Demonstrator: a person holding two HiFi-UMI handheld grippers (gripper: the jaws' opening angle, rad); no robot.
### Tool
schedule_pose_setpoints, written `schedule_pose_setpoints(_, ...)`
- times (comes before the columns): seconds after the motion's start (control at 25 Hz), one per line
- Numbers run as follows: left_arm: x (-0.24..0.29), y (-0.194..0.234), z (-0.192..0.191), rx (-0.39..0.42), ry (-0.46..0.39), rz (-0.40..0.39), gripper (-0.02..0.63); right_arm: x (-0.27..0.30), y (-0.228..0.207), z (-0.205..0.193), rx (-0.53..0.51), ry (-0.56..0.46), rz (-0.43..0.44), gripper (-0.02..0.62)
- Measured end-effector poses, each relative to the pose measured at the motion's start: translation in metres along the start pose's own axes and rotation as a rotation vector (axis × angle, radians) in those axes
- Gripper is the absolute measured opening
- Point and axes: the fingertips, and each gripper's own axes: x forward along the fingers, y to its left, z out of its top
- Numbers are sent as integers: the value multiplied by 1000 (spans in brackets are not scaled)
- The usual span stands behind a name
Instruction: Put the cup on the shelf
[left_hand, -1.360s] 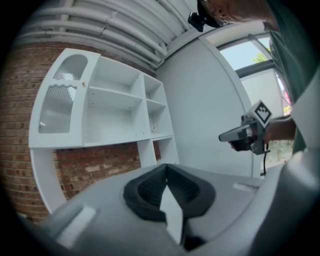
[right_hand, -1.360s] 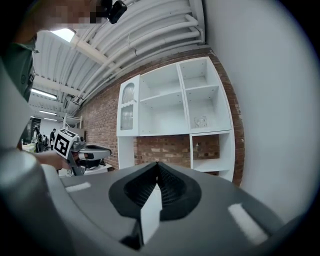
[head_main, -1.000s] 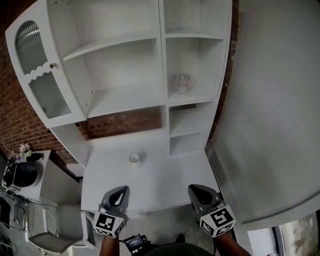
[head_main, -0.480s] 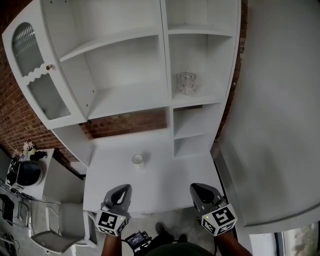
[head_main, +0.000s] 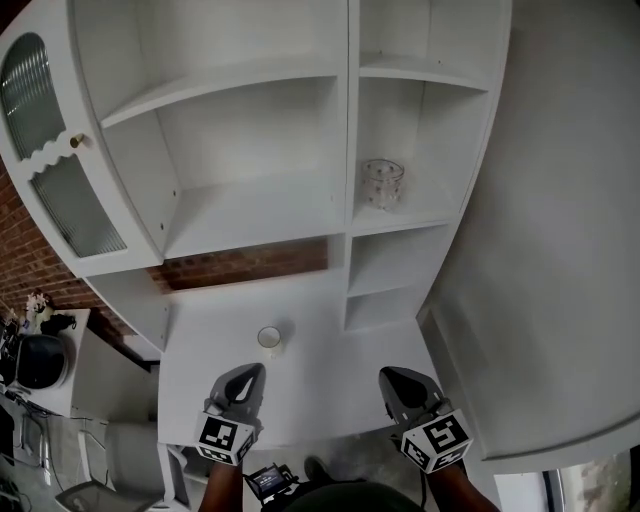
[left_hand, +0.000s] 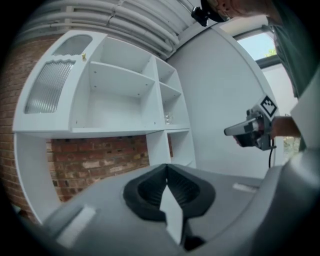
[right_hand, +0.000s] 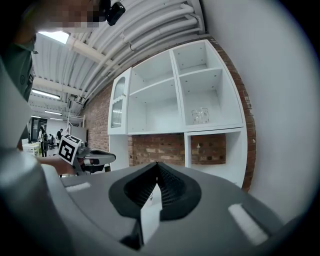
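Fingers of the left gripper (head_main: 243, 374) and right gripper (head_main: 393, 378) are pressed together, holding nothing, over the white surface's (head_main: 335, 350) front edge. Ahead of them, the cup (head_main: 269, 338) stands on that surface, below the shelf (head_main: 250, 215); a glass (head_main: 383, 183) occupies a right-hand compartment.

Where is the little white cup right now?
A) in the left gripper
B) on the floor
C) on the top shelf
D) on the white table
D: the little white cup stands on the white table, just ahead of the left gripper, whose jaws are together with nothing between them.
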Motion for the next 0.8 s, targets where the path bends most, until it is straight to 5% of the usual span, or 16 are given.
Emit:
schedule_pose_setpoints(0.36, 27, 39, -19, -16, -3, -20, 3, 41, 0, -1, -3, 25, -26, 6)
schedule_pose_setpoints(0.8, 54, 68, -54, -74, 61, 112, 3, 90, -22, -9, -4, 59, 84, 6)
